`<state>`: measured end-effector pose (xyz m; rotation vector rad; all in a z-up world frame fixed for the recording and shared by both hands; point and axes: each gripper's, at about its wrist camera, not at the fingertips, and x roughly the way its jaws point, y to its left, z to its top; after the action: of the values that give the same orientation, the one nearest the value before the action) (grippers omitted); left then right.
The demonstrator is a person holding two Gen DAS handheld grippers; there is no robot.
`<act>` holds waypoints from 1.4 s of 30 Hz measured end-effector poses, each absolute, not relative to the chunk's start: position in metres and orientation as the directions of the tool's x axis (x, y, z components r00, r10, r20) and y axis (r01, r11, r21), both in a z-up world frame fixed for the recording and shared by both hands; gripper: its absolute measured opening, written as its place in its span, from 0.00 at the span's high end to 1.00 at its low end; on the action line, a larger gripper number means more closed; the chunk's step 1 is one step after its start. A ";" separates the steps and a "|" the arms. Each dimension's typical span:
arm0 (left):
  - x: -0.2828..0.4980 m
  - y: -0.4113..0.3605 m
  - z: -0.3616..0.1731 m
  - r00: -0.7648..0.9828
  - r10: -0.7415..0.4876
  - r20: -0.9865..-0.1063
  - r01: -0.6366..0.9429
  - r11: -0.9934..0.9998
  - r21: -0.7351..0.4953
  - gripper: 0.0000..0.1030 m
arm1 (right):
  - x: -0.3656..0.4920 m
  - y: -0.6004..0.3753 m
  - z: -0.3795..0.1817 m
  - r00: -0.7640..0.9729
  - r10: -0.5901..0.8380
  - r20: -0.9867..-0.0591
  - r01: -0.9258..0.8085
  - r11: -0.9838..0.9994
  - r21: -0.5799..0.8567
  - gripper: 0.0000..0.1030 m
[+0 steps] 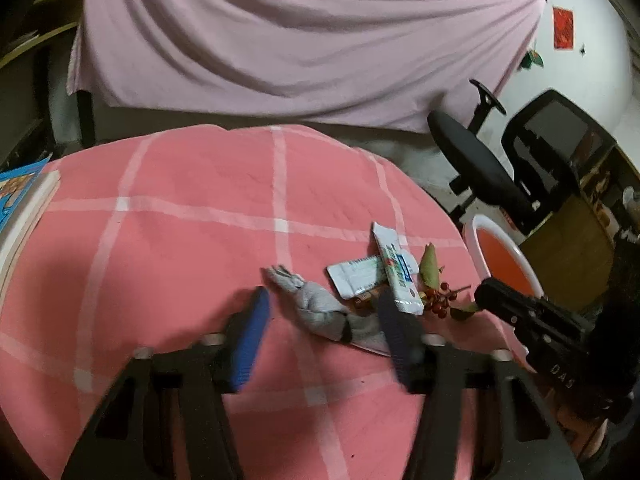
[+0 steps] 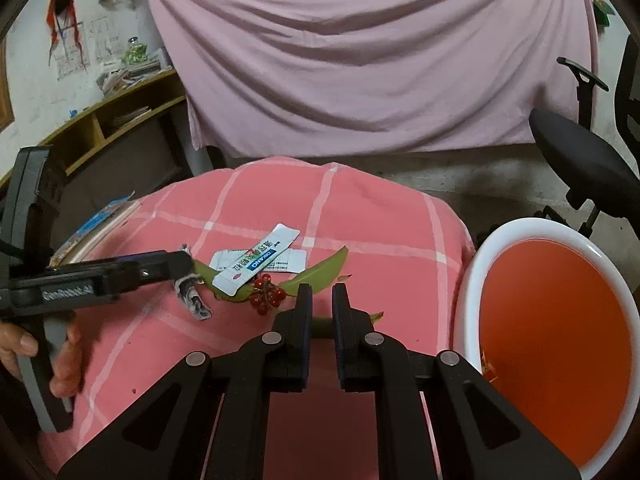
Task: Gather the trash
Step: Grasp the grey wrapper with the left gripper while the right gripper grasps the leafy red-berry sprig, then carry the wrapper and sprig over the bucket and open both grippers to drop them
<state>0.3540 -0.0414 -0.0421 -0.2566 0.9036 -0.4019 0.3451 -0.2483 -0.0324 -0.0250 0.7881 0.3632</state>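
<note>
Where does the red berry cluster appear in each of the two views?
Left wrist view: the red berry cluster lies right of centre, just right of the white sachet.
Right wrist view: it sits at centre, ahead of the right claw, below the sachet.
Shared landmark: the orange bin at the table's right edge.

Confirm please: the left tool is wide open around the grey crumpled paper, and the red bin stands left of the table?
One error: the red bin stands right of the table, as the right wrist view shows. The left tool is indeed wide open around the grey crumpled paper.
</note>
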 end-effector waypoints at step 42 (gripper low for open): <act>0.317 -0.027 -0.030 0.659 -0.448 -0.603 0.181 0.874 -0.452 0.83 | 0.327 -0.209 -0.039 0.600 0.329 -0.729 -0.424 0.904 0.058 0.89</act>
<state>0.3168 -0.0268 -0.0301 -0.3719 0.7741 -0.3653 0.3274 -0.2090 -0.0394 -0.1258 0.8184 0.4377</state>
